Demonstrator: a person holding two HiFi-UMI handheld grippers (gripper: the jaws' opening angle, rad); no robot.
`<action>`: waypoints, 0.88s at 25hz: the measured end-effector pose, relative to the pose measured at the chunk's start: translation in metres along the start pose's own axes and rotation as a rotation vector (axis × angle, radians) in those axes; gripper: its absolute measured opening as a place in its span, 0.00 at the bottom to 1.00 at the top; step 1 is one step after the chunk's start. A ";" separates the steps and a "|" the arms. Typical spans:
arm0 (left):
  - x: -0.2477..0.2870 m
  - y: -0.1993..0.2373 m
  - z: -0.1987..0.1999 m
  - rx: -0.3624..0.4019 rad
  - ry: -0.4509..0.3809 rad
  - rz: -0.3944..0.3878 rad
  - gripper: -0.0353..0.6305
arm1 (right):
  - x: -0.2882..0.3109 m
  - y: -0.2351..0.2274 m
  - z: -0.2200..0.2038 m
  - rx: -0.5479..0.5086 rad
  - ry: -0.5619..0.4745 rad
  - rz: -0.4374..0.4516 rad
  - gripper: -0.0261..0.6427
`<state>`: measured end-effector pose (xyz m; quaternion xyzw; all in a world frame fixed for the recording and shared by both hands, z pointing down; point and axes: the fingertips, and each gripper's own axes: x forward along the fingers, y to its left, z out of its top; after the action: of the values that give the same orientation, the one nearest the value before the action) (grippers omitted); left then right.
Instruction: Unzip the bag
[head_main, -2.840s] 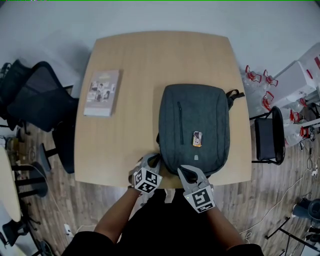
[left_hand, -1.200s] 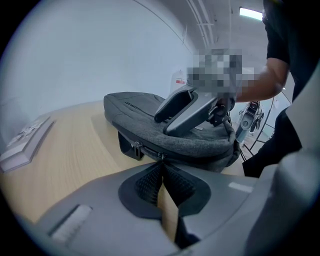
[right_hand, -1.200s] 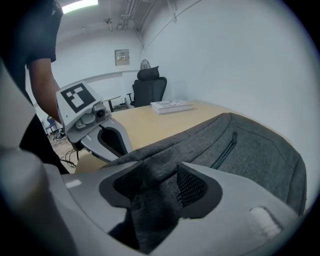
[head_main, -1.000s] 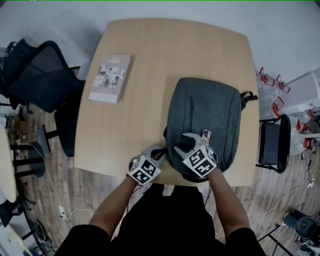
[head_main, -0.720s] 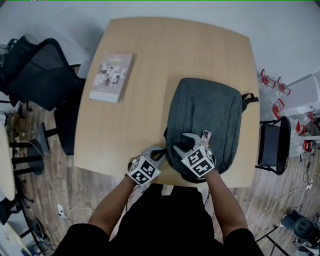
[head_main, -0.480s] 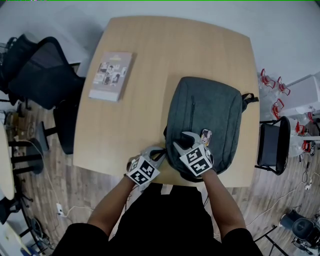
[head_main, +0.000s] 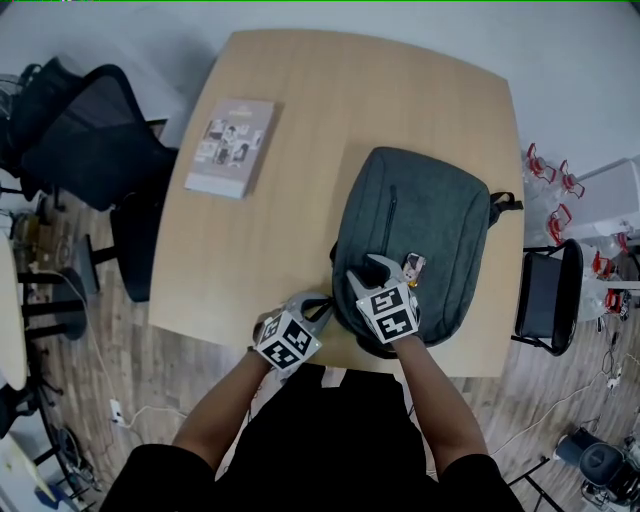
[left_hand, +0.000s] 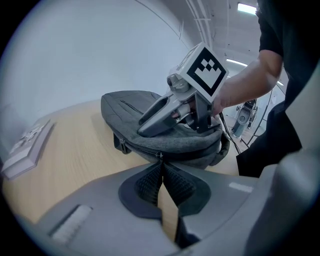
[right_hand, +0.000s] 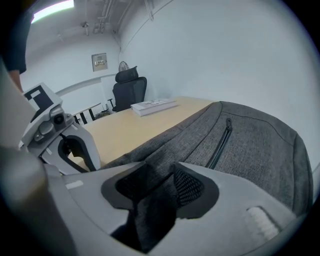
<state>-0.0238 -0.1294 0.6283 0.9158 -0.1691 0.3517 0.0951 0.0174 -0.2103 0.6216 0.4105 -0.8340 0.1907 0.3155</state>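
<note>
grey bag zip in l gripper

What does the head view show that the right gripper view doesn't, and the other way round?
Head view only: the wooden floor, the person's arms, the small tag on the backpack. Right gripper view only: a wall sign, a ceiling light, and the right gripper, whose jaws have just been closing, pinching a fold of backpack fabric. Both: the grey backpack, the booklet, the table and the left gripper.
</note>
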 end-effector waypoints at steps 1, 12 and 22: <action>0.000 -0.003 0.000 0.004 0.003 -0.005 0.09 | 0.002 -0.001 0.002 0.006 -0.007 -0.012 0.30; -0.002 -0.039 0.002 0.034 0.016 -0.035 0.09 | 0.027 -0.023 0.023 0.087 -0.021 -0.113 0.30; -0.001 -0.035 0.004 -0.007 0.000 0.022 0.09 | 0.035 -0.032 0.037 0.119 -0.047 -0.112 0.29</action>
<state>-0.0088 -0.0984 0.6229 0.9135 -0.1807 0.3519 0.0945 0.0136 -0.2703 0.6205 0.4786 -0.8042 0.2122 0.2812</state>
